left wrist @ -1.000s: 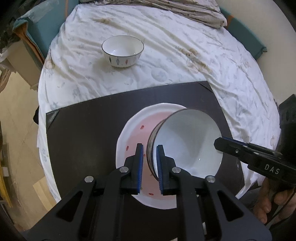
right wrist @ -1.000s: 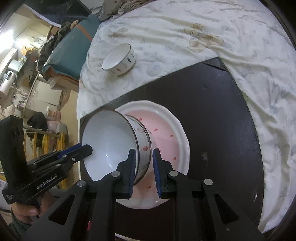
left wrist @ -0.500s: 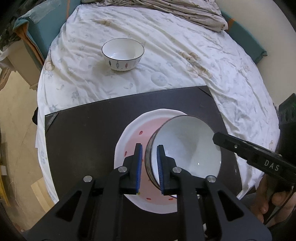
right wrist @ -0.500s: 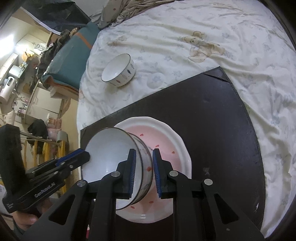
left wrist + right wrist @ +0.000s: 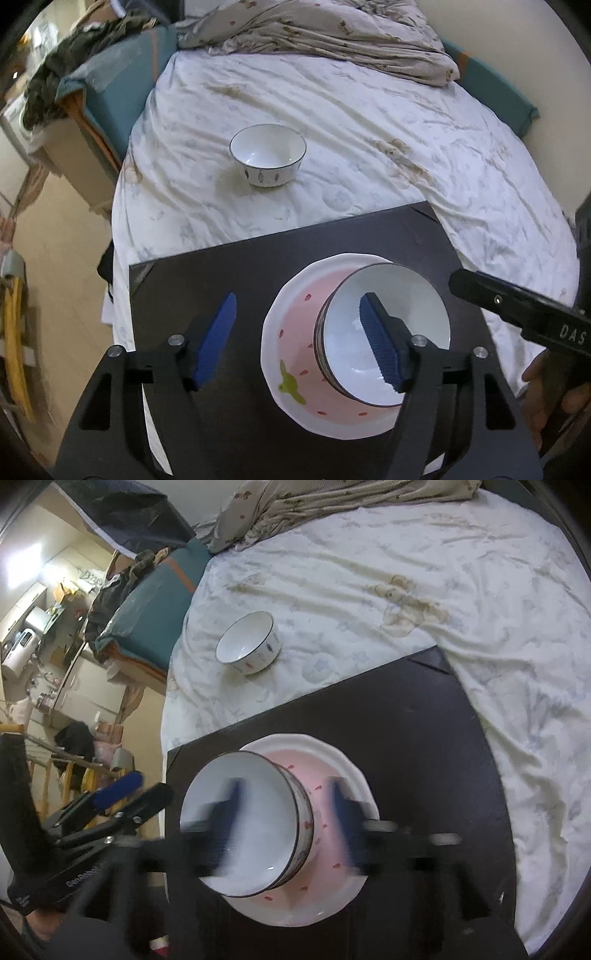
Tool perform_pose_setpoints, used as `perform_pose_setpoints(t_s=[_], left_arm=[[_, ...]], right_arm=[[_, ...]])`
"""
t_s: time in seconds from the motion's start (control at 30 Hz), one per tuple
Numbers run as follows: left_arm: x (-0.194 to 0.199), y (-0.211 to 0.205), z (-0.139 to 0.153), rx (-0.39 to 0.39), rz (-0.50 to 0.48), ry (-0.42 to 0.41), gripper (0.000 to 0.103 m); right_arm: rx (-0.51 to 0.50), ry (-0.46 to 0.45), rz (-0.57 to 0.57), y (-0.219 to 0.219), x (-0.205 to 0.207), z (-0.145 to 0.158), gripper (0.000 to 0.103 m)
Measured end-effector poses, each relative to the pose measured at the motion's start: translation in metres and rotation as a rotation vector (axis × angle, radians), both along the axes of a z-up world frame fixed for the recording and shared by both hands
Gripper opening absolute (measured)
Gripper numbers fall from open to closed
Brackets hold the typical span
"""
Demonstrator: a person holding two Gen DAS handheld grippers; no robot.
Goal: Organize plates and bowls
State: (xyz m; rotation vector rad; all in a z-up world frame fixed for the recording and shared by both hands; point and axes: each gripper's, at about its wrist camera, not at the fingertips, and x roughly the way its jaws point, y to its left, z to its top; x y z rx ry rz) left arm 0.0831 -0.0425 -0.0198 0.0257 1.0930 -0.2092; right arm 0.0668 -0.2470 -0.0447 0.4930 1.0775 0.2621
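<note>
While both pairs of jaws are opening, the left hand-held gripper [image 5: 295,341] and right hand-held gripper [image 5: 282,825] are straddling opposite rims of the large bowl [image 5: 384,332] without pinching it, probably letting it settle into the strawberry plate [image 5: 295,332] near the black board's [image 5: 221,266] near edge. Across the bed [image 5: 369,129], toward its far left corner, the small bowl [image 5: 267,155] is sitting, likely next to stack.

Two bowls [image 5: 384,339] [image 5: 267,155], one plate [image 5: 291,354], one black board [image 5: 229,277], two hand-held grippers [image 5: 299,339] [image 5: 284,823].
</note>
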Motion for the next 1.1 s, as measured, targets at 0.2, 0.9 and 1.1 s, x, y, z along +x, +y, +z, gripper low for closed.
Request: perform_pose_setpoints(t_s=[0.2,0.9,1.1], left_arm=[[0.011,0.015,0.004,-0.040,0.063,0.003,0.071],[0.145,0.080,-0.029,-0.077,0.290,0.127,0.080],[0.197,0.078,-0.058,-0.092,0.287,0.126,0.079]], right_arm=[[-0.002,-0.022,0.001,0.001,0.004,0.005,0.078],[-0.012,0.139,0.068,0.008,0.136,-0.005,0.088],[0.046,0.221,0.025,0.020,0.210,-0.036,0.088]])
